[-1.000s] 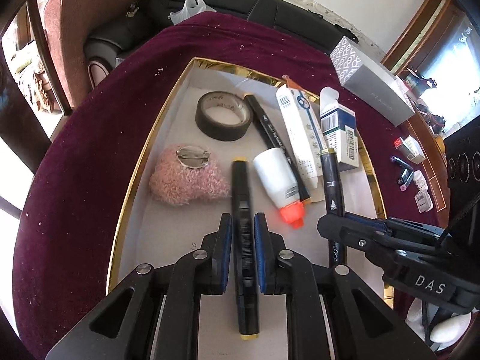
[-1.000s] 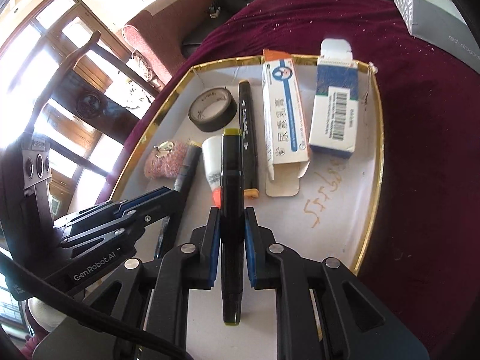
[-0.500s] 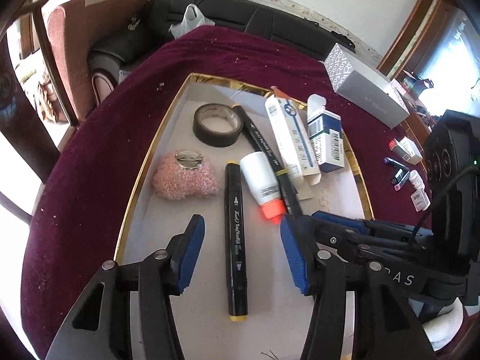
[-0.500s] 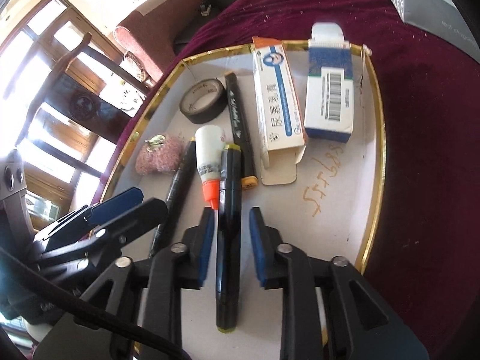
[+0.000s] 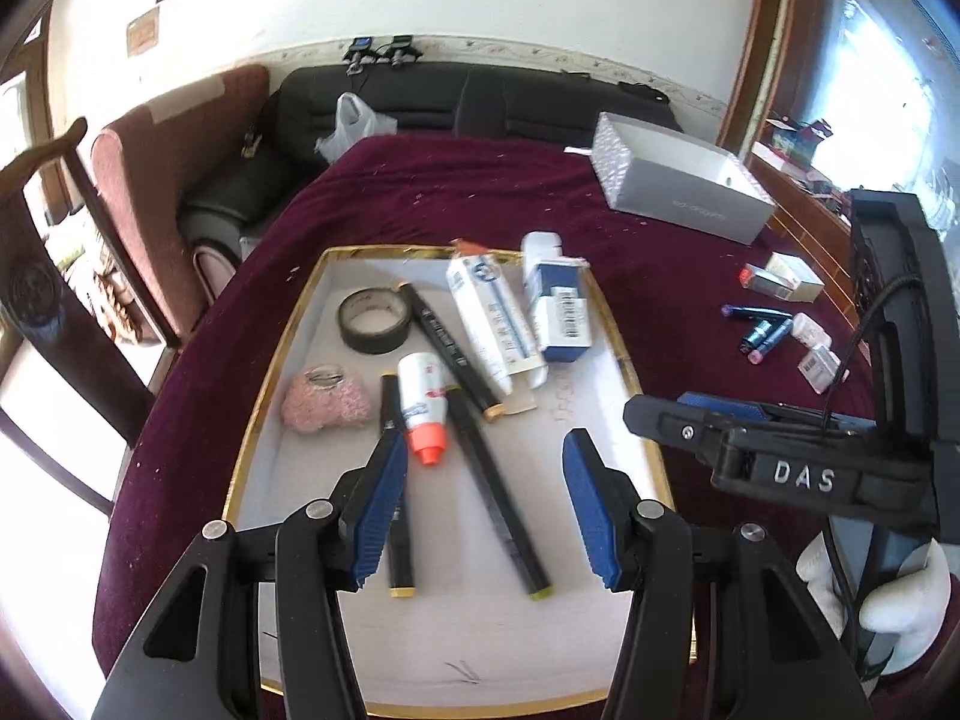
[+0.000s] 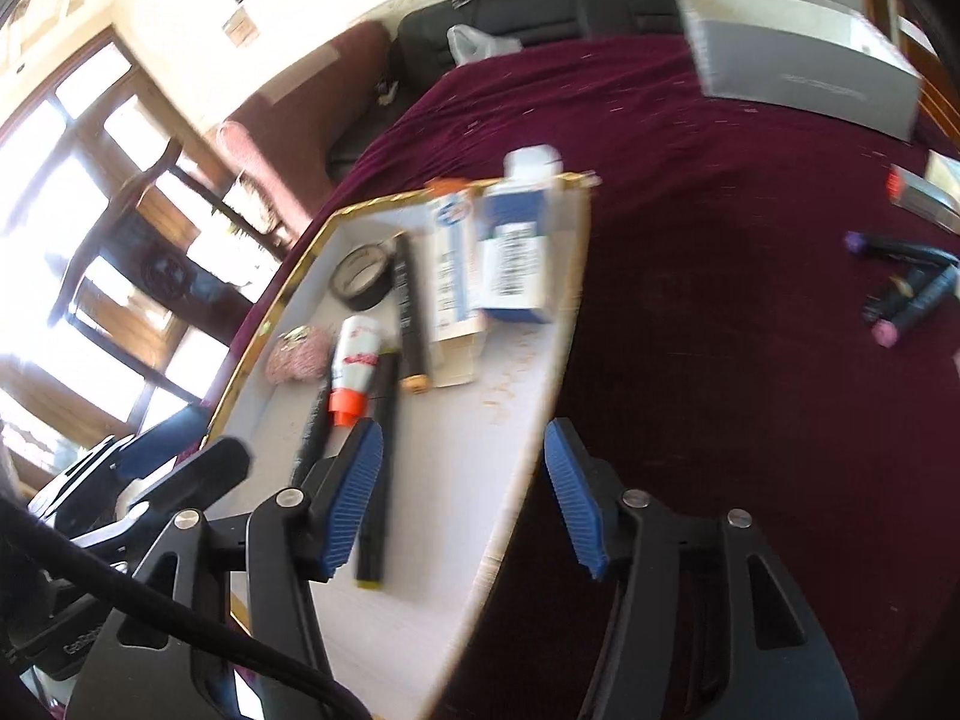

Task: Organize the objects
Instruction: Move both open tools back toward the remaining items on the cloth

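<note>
Maroon velvet table (image 5: 654, 276) clear beside crowded gold-rimmed white tray (image 5: 606, 324); both tongs, left (image 5: 483, 510) and right (image 6: 462, 495), just released, empty.

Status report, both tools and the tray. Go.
Left tool open, empty; right tool open, jaws just opening, empty. Two markers lie released in tray. Nothing in the way.

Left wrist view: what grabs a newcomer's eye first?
The gold-rimmed tray on the maroon cloth, packed with three black markers, a tape roll, an orange-capped bottle, a pink fuzzy pouch and two cartons. Next, the left gripper, open and empty above the two nearest markers, its jaws having just opened. The right gripper juts in at the right.
</note>
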### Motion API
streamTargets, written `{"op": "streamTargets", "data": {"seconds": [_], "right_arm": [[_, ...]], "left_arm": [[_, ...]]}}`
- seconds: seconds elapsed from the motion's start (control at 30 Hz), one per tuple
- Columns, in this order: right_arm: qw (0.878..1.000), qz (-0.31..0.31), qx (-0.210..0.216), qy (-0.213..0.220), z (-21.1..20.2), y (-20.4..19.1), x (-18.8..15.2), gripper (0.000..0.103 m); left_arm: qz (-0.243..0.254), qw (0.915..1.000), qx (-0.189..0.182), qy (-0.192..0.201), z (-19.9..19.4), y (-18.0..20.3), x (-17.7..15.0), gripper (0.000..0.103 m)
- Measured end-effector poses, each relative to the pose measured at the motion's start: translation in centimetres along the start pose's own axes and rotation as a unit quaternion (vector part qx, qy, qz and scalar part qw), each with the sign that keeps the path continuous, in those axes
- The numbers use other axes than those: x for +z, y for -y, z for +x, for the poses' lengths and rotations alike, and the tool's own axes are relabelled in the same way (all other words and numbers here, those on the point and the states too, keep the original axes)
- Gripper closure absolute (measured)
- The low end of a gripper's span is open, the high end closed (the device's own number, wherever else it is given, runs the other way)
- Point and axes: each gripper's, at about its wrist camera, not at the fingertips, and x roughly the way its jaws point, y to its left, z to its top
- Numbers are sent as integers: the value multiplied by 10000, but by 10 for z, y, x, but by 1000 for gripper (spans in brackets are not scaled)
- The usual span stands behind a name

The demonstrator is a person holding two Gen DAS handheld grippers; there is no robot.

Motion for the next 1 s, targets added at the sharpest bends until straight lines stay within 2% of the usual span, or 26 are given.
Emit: {"op": "streamTargets", "data": {"seconds": [0.3,0.53,0.7,0.9,1.0], "right_arm": [[9939,804,-494,564,-70,95,-12,45],[9772,1675,-784,1046,-128,184,-27,42],[9623,2200,-981,1264,-154,233,-42,42],[9522,2537,-971,1398,-163,262,-56,42],[9522,2547,-953,1391,-159,261,-54,42]], "left_arm": [[710,9967,-371,-127,5,81,1,53],[989,9913,-700,-522,27,138,-6,53],[1206,9854,-912,-782,46,178,-24,53],[1226,9772,-1194,-1258,82,205,-49,53],[1294,9766,-1169,-1262,91,211,-61,53]]}}
